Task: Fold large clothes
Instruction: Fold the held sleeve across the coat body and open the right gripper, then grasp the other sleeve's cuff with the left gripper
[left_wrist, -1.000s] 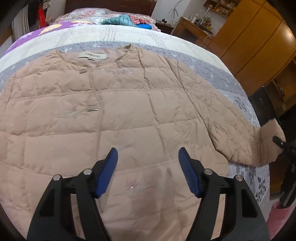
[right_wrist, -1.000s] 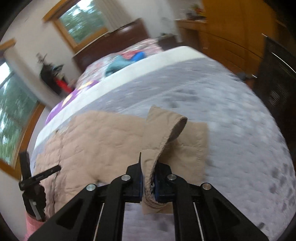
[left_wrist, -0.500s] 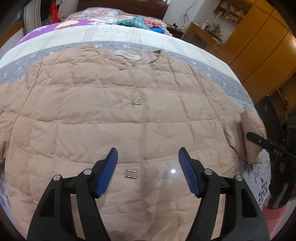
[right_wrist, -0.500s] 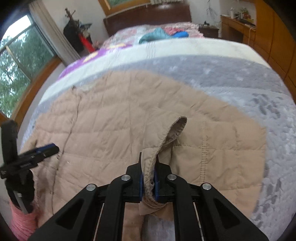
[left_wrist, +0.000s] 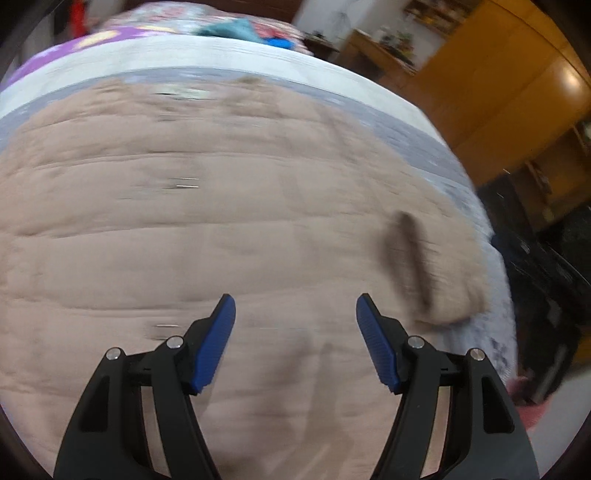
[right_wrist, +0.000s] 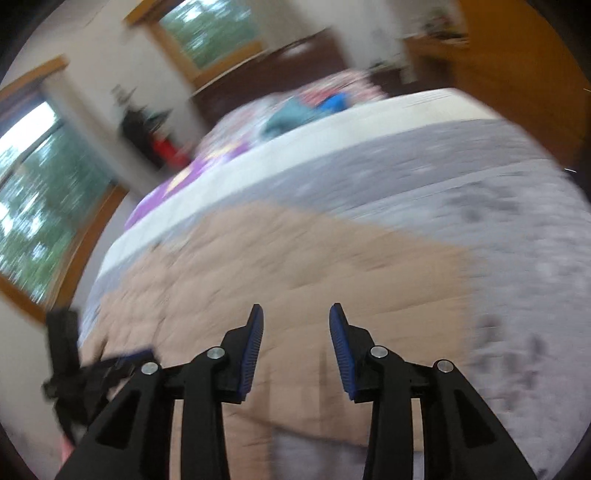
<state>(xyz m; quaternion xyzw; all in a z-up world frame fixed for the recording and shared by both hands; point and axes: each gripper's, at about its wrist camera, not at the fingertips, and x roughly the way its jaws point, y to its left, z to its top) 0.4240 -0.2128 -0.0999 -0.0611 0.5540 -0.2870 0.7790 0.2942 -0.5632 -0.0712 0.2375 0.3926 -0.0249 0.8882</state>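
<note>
Two grippers hang over a tan quilted jacket that lies spread flat, front up, on the grey patterned cover of the bed. Both views are smeared with motion blur, so fine detail is lost. The left gripper points down at the lower middle of the jacket with its blue fingers spread wide and nothing between them. To its right, the sleeve lies folded in over the jacket's body, its cuff opening showing as a dark slot. The right gripper has just been opening; its fingers now stand apart with nothing caught between them, over the tan fabric near the jacket's edge. Beyond the jacket, a white band and a purple patterned quilt run toward a dark headboard, with orange wooden cupboards to the right.
</note>
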